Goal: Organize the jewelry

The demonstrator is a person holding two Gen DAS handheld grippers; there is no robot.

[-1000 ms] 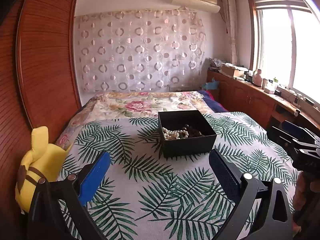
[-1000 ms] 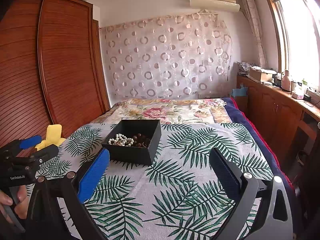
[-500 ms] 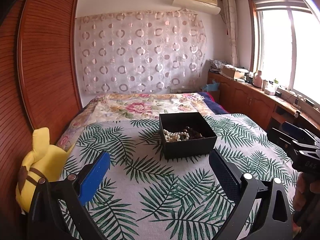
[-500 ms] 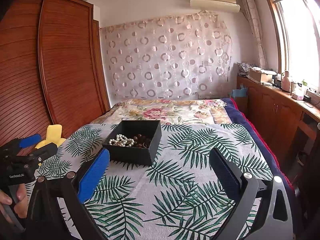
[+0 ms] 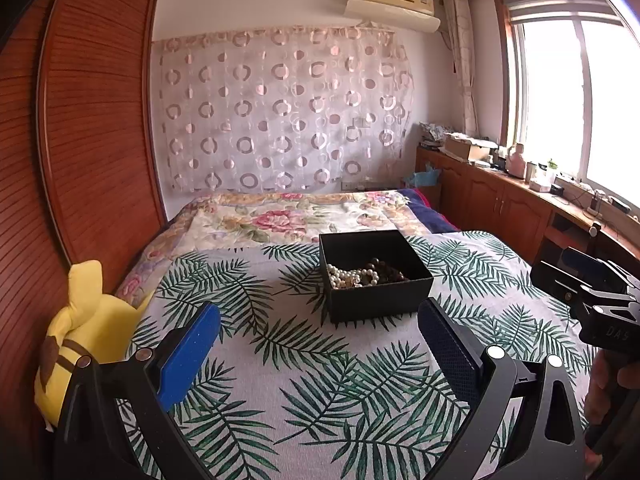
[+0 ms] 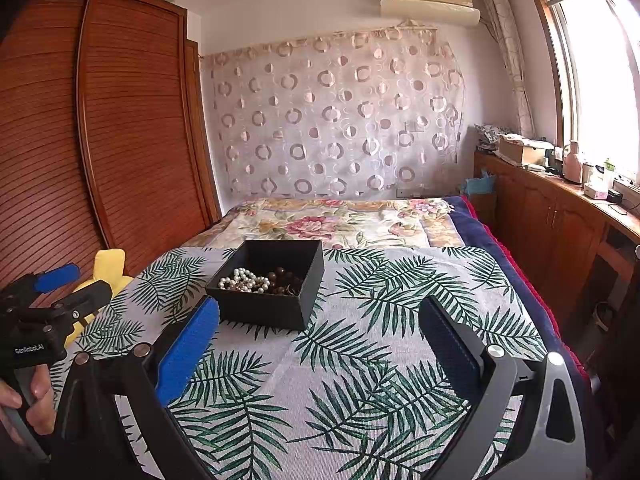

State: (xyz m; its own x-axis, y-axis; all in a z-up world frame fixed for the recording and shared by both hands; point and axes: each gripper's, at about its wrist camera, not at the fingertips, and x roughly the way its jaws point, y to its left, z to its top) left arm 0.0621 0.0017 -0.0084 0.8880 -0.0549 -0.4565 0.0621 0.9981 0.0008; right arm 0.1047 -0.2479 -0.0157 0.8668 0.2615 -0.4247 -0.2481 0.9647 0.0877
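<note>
A black open box [image 5: 376, 300] stands on the leaf-print cloth on the bed. Inside lie a white pearl string [image 5: 348, 278] and dark brown beads [image 5: 386, 274]. The box also shows in the right wrist view [image 6: 264, 308], with the pearls [image 6: 244, 280] and the brown beads [image 6: 284, 280]. My left gripper [image 5: 320, 340] is open and empty, held above the cloth in front of the box. My right gripper [image 6: 320, 340] is open and empty, in front of the box and to its right. Each gripper appears at the edge of the other's view.
A yellow plush toy [image 5: 84, 336] lies at the bed's left edge against the wooden wardrobe [image 5: 80, 140]. A floral quilt [image 5: 288, 216] covers the far half of the bed. A wooden counter [image 6: 560, 208] with clutter runs under the window on the right.
The left wrist view has drifted slightly, so the box sits a little to the right and higher. Both grippers stay open and the right barely moves.
</note>
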